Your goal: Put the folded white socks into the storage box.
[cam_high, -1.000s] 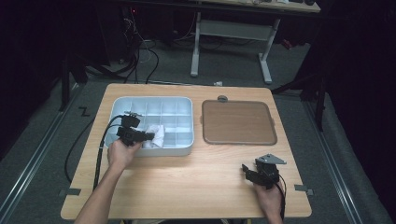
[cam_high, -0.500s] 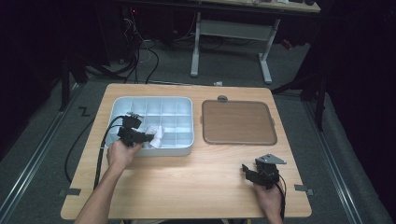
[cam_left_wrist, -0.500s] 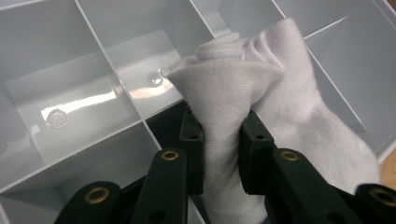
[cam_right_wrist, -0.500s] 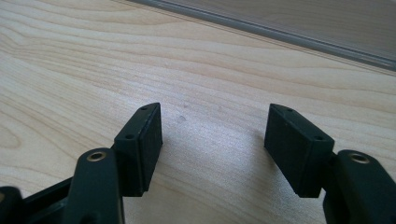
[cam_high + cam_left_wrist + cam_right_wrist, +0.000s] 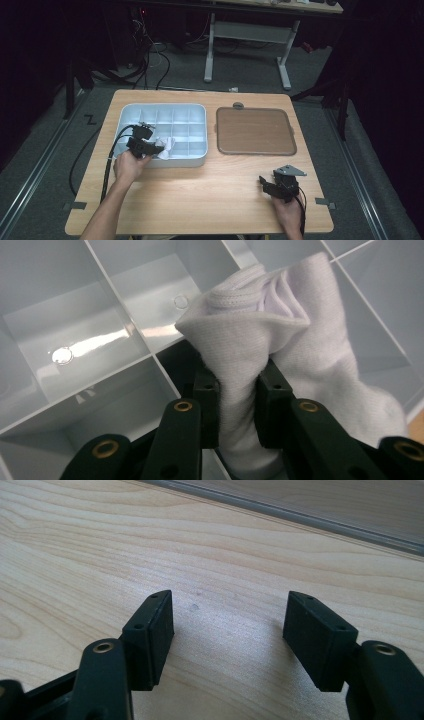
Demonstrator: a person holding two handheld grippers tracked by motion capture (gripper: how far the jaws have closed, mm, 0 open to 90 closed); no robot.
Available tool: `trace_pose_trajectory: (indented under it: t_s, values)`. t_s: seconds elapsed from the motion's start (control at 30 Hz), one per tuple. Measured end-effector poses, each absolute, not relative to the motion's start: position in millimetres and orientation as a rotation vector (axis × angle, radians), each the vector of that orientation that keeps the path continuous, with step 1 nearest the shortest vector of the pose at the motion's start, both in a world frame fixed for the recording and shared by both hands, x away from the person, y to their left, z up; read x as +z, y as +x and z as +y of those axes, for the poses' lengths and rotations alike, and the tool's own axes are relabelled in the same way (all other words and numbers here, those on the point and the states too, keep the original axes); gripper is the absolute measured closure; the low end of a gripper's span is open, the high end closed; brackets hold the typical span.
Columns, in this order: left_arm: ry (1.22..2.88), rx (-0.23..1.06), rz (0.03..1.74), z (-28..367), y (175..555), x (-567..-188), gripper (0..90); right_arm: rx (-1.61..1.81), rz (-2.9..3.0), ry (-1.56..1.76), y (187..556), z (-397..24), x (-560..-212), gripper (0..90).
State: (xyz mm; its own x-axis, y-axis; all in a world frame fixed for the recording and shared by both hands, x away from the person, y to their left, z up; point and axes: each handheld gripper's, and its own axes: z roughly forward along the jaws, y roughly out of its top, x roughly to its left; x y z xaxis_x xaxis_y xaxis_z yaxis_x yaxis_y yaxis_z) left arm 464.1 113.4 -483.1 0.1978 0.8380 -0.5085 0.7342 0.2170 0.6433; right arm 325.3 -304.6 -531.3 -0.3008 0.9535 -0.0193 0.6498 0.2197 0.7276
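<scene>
Overhead, pale wooden table stands on grey carpet, dark surroundings.

- Left gripper: matte black two-jaw tool; blocky rectangular pads with small round screw holes near the tips; brass-coloured rivets at the pivots of flat black linkage arms.
- Thick black cable looping off that gripper's body; bare forearm behind, no sleeve.
- Right gripper: same matte black build; finely ribbed pad faces; two screw holes along each pad's top edge; brass-coloured rivets at the knuckles.
- Grey three-cornered plate atop the right gripper in the high view; thin black cable trailing off along the wrist.
</scene>
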Motion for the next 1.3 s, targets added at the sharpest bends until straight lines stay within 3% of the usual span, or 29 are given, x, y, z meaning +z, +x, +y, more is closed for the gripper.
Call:
trace_pose_trajectory:
  t_s: [1.3]
  values:
    - [1.719,0.117,1.645,97.8,472.4,-493.5,76.9,0.86,2.031,1.476,325.4,-304.4,-531.3,37.3]
